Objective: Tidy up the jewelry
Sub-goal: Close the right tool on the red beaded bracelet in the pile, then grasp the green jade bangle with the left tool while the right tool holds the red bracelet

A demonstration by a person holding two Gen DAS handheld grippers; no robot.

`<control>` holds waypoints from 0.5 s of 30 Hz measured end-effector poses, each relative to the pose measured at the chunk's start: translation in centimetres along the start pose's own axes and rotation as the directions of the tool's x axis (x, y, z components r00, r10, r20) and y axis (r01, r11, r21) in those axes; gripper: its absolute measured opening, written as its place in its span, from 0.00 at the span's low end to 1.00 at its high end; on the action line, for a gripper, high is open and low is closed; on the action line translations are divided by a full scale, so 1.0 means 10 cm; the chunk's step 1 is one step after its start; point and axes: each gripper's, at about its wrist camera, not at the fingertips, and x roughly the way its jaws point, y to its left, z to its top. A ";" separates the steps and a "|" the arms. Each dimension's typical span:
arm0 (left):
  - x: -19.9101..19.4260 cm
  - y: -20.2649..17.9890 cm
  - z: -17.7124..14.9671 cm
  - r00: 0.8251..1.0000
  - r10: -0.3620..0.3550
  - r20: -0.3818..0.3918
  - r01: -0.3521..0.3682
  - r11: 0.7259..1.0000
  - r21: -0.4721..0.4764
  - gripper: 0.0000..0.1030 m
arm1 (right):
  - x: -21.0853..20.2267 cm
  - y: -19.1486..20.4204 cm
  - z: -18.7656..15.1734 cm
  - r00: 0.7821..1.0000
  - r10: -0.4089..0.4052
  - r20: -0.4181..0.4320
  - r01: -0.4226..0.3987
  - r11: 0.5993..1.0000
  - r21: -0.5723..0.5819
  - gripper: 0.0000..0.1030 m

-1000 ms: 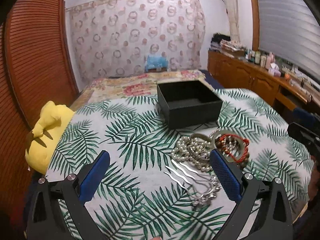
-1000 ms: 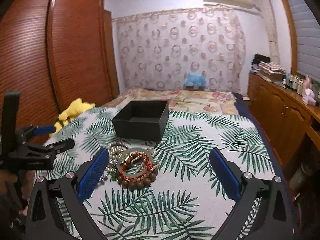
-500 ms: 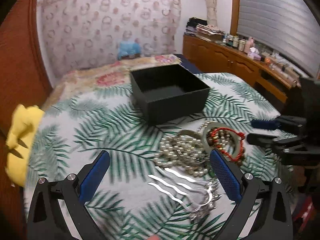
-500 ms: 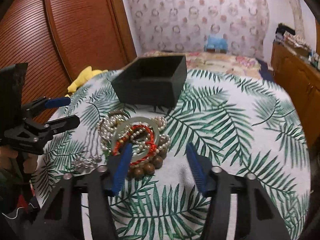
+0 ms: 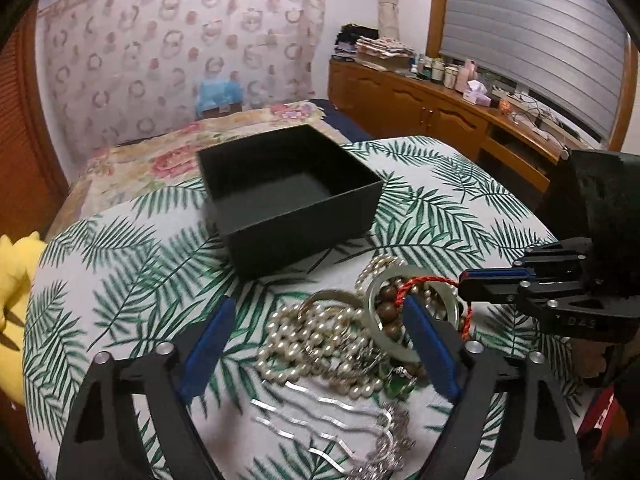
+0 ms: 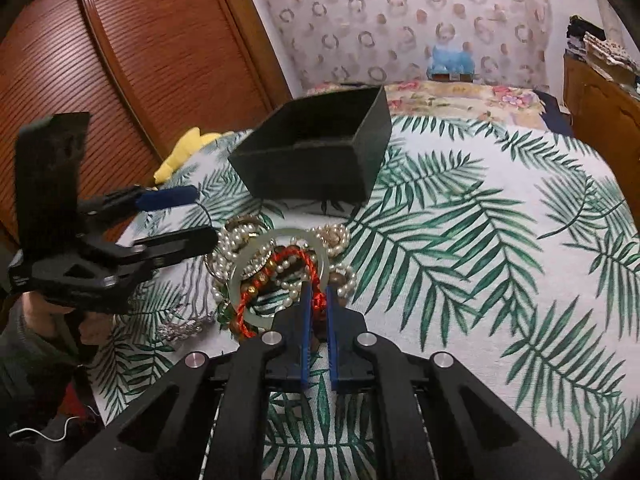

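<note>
- I see the bed cover [image 6: 460, 240] with its green palm-leaf print filling most of both views; all the task's things lie on it.
- The black box [image 5: 288, 196] sits open-topped in the upper middle of the left wrist view, and its inside looks bare; in the right wrist view it stands just above the jewelry.
- The jewelry pile [image 5: 360, 332] lies just below the box, in the lower middle of the left view: strings of pearls [image 5: 308, 340], a pale green bangle [image 6: 280, 276], brown wooden beads [image 5: 390, 318] and a red cord bracelet [image 6: 296, 276] tangled together.
- Silver wavy hair pins [image 5: 320, 428] lie at the bottom of the left view, nearest my camera.
- My right claw [image 6: 316, 300] is pinched narrow on the red cord bracelet at the near edge of the pile, bottom middle of its view.
- My left claw [image 5: 320, 340] stands wide over the pearls and its jaws are closing; the pearls lie between them, not yet pressed.
- A yellow plush toy [image 5: 12, 280] lies at the left edge.
</note>
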 end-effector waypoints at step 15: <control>0.33 -0.21 0.09 0.992 -0.080 -0.095 0.086 0.995 0.056 0.31 | -0.52 -0.10 -0.09 0.993 -0.055 0.100 0.057 0.998 -0.013 0.07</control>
